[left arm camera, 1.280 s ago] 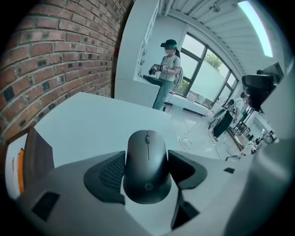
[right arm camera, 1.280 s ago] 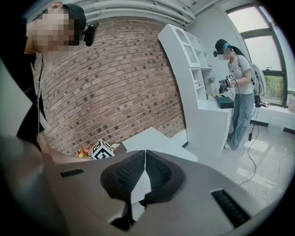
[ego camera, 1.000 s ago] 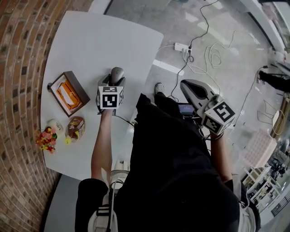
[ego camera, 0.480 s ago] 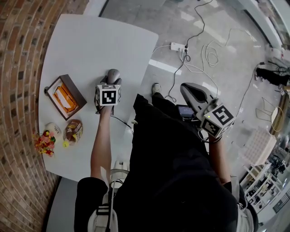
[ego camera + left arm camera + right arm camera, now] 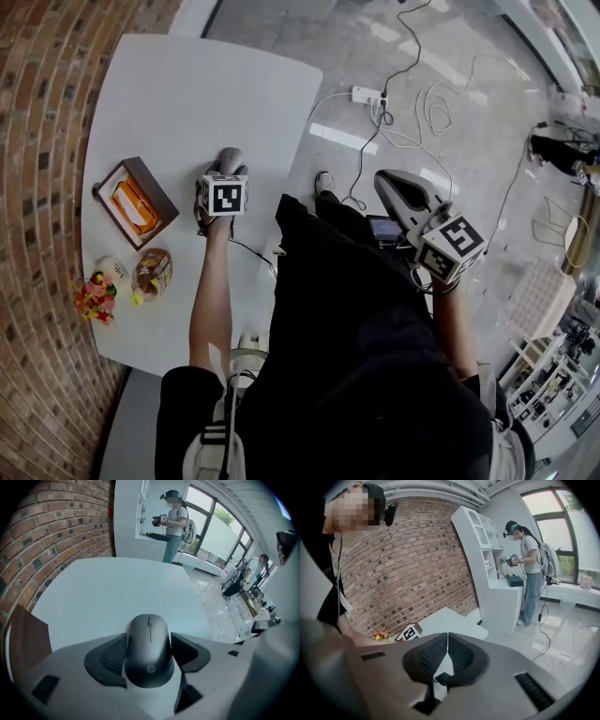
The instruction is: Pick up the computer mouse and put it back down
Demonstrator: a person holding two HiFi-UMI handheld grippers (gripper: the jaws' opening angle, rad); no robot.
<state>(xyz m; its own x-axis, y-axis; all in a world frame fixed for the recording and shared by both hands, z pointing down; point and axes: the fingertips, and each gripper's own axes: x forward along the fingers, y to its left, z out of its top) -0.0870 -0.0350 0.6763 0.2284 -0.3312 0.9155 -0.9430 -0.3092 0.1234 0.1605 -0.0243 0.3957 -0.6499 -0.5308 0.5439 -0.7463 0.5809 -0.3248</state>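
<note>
While the left gripper point(image 5: 149, 637) is reaching out over the white table point(image 5: 206, 84), its two black ribbed pads are pressing against the sides of a dark grey computer mouse point(image 5: 149, 660), one on each flank, so the claw is closing on it as far as the mouse's width allows. The mouse is pointing away from the camera with its scroll wheel along the centre line, and a small "hp" logo is showing on its near end. Whether its underside is touching the tabletop cannot be told from either view. In the head view the mouse is sitting just beyond the gripper's marker cube point(image 5: 225, 197), which is showing a black-and-white square code.

The right gripper point(image 5: 447, 641) is hanging off the table's edge, above the grey floor, with its jaws meeting at the tips and nothing between them.

Near the brick wall point(image 5: 37, 187), a brown open box point(image 5: 136, 200) with orange contents is lying well left of the mouse, and a small bunch of flowers point(image 5: 94, 292) is lying closer to the person. A white power strip point(image 5: 367, 95) is lying on the floor.
</note>
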